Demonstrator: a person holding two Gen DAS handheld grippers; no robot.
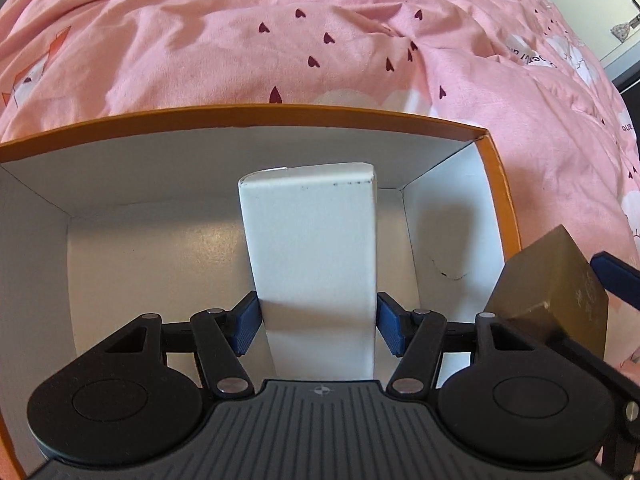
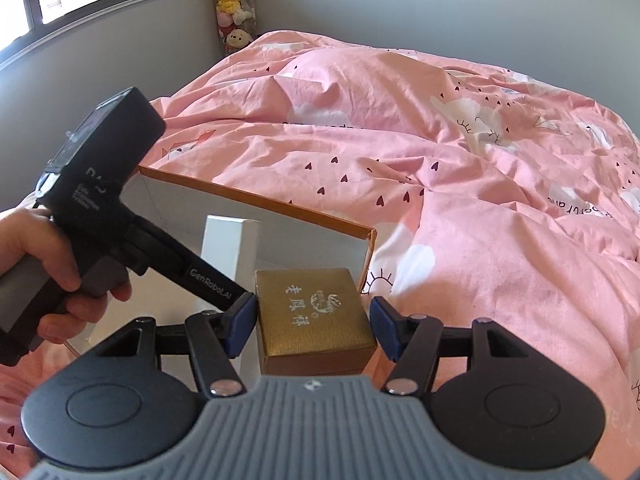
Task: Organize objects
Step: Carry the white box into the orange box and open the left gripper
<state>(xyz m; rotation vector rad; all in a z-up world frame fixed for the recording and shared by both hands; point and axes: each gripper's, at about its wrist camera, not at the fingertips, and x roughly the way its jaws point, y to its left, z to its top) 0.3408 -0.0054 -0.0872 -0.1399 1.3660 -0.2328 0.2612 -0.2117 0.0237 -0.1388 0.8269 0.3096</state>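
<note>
Across the frame: pink bedspread (image 2: 460, 184), grey walls, window upper left. Orange tray (image 1: 248, 118), lower centre, cut off left. Left claw (image 1: 318, 320) clamps white box (image 1: 312, 248) inside it; right claw (image 2: 312, 322) clamps gold box (image 2: 316, 312) at its corner.

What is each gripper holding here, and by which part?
The left gripper holds a tall white box by its two long sides near one end, over the open orange box. The right gripper holds a gold box by its opposite sides.
</note>
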